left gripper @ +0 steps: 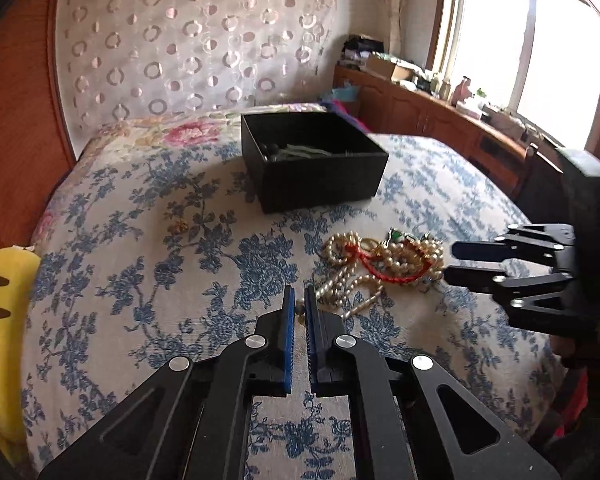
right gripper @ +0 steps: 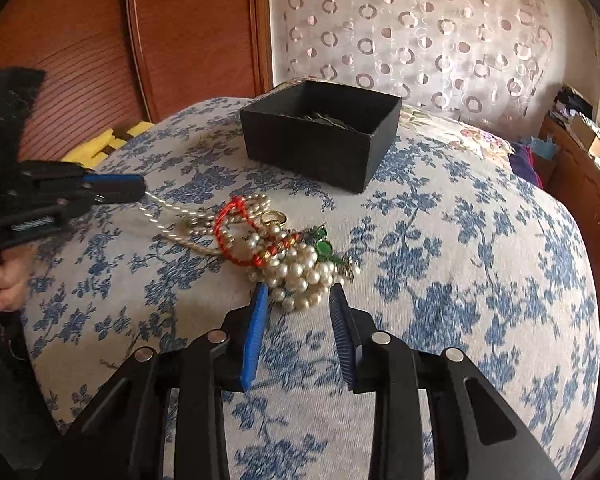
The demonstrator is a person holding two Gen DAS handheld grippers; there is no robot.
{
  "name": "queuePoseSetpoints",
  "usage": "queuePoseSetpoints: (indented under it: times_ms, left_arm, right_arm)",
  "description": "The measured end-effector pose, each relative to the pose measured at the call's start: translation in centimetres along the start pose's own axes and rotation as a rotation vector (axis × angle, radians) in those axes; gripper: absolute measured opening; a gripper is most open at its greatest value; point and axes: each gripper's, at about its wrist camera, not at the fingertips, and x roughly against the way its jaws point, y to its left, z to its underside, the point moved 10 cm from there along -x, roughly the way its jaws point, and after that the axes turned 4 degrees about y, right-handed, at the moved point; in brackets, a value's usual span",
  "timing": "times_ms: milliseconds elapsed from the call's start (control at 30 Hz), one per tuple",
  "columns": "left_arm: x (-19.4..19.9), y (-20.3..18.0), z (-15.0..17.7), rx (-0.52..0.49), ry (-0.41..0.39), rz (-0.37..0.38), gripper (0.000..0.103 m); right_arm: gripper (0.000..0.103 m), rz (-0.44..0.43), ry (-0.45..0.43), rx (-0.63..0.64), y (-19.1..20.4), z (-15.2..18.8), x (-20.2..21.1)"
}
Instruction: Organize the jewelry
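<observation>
A tangled pile of jewelry [left gripper: 388,264] lies on the blue-flowered bedspread: pearl strands, a red cord and a green-stone piece. It also shows in the right wrist view [right gripper: 288,256]. My left gripper [left gripper: 299,304] is nearly closed around the end of a pearl strand [left gripper: 300,309] that trails from the pile; in the right wrist view [right gripper: 140,192] the strand runs from its tip. My right gripper [right gripper: 298,292] is open, its fingers either side of the pearl cluster's near edge. A black open box [left gripper: 316,160] with some items inside stands beyond the pile.
A small gold piece [left gripper: 179,226] lies alone left of the pile. A yellow plush toy [left gripper: 4,320] is at the bed's left edge. A wooden headboard [right gripper: 100,60] and low wooden cabinets [left gripper: 440,120] under the window flank the bed.
</observation>
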Motion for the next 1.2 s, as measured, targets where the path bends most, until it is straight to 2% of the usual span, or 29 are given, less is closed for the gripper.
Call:
queuePoseSetpoints:
  times_ms: [300,467,533,633,733,767,800,1033,1200]
  left_arm:
    - [0.7,-0.2,-0.2,-0.003,-0.013,0.006,0.004]
    - [0.5,-0.6,0.0,-0.01,-0.009,0.008,0.004]
    - [0.5,-0.5,0.0,-0.01,-0.008,0.009,0.004]
    - [0.4,-0.4,0.0,-0.006,-0.006,0.011,0.004]
    - [0.3,-0.4,0.0,-0.004,-0.006,0.011,0.004]
    - [0.3,-0.3,0.0,-0.004,-0.006,0.01,0.004]
    - [0.3,-0.3,-0.1,-0.004,-0.006,0.01,0.004]
    - [1.2,-0.3,-1.4,-0.006,-0.04,0.007,0.004]
    - [2.5,-0.4,-3.2,-0.008,-0.082,0.007,0.004]
  right_arm:
    - [0.034,0.017,0.02,0.06,0.1,-1.6,-1.4]
    - [0.034,-0.007,0.03,0.069,0.3,-2.2,-2.2]
    - [0.04,-0.03,0.046,0.071,0.5,-2.3,-2.5]
    - [0.04,-0.001,0.053,0.112,0.9,-2.2,-2.6]
    - [0.032,-0.001,0.053,0.111,1.0,-2.0,-2.4]
    - [0.026,-0.01,0.05,0.104,0.9,-2.0,-2.1]
    - [0.015,-0.017,0.047,0.097,0.9,-1.9,-2.0]
    - [0.015,-0.025,0.016,0.072,0.5,-2.2,-0.5]
    - [0.015,-0.031,-0.051,0.067,0.4,-4.0,2.5]
